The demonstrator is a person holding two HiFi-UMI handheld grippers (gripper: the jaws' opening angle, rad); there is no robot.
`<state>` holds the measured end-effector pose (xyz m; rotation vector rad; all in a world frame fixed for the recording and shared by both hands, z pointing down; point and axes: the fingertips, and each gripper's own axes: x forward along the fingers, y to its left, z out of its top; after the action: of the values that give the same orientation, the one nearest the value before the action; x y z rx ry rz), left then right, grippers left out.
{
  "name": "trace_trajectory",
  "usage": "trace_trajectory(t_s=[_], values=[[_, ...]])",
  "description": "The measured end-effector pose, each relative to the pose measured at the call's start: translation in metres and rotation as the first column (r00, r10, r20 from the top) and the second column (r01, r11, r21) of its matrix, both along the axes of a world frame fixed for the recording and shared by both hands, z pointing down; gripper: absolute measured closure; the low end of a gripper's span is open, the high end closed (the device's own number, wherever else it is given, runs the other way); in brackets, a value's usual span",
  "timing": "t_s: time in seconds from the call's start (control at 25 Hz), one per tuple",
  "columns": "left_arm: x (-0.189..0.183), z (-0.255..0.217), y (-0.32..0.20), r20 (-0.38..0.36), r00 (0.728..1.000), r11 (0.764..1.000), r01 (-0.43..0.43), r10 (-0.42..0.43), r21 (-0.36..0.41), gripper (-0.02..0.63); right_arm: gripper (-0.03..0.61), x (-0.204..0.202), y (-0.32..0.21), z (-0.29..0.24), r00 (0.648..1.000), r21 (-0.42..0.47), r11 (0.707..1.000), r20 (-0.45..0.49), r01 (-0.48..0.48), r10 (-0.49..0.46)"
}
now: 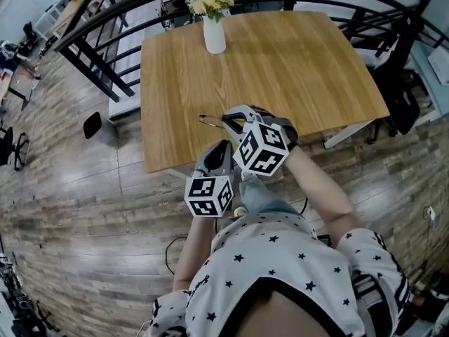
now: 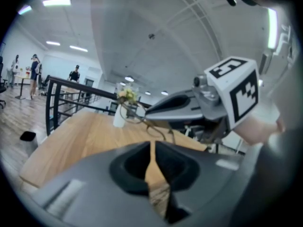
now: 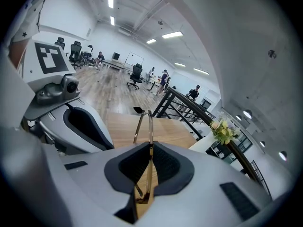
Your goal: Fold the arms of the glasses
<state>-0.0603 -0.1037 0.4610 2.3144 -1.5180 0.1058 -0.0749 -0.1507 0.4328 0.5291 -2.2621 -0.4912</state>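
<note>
Gold-wire glasses [image 3: 149, 126] in right tool [image 3: 150, 148]

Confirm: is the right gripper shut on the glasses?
Shut on them: in its own view the right gripper clamps the thin gold frame of the glasses, which stick out ahead over the table.

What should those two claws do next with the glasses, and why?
Probably bring the left gripper, its jaws nearly together and empty, across to a glasses arm and nudge it in toward the frame. The right gripper is already shut on the thin gold glasses over the table, and the arm sticks out unfolded.
</note>
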Motion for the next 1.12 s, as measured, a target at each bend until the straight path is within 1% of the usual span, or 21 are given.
trace_trajectory(t_s=[0.28,0.48,0.68,0.76,0.88,1.12], values=[[-0.003,0.007,0.008,-0.019,1.0,1.0,-0.005,0.005,-0.013,0.581,0.546,0.009,-0.01,-0.006,0.999,0.007,0.999,0.012,-0.032,0.032],[-0.006,0.01,0.014,-0.029,0.999,1.0,-0.024,0.023,-0.011,0.559,0.546,0.014,-0.019,-0.013,0.998,0.017,0.998,0.023,-0.053,0.052],[-0.004,0.016,0.02,-0.012,0.998,0.998,-0.055,0.055,-0.025,0.537,0.547,0.019,-0.027,-0.021,0.997,0.03,0.997,0.032,-0.067,0.067],[-0.002,0.021,0.023,0.003,0.997,0.996,-0.076,0.076,-0.036,0.514,0.548,0.02,-0.03,-0.024,0.997,0.034,0.997,0.038,-0.073,0.072],[0.001,0.03,0.027,0.022,0.995,0.993,-0.099,0.1,-0.058,0.495,0.546,0.02,-0.032,-0.028,0.996,0.038,0.996,0.045,-0.08,0.078],[0.005,0.045,0.031,0.047,0.992,0.989,-0.116,0.12,-0.092,0.488,0.546,0.019,-0.031,-0.035,0.995,0.043,0.996,0.058,-0.082,0.08]])
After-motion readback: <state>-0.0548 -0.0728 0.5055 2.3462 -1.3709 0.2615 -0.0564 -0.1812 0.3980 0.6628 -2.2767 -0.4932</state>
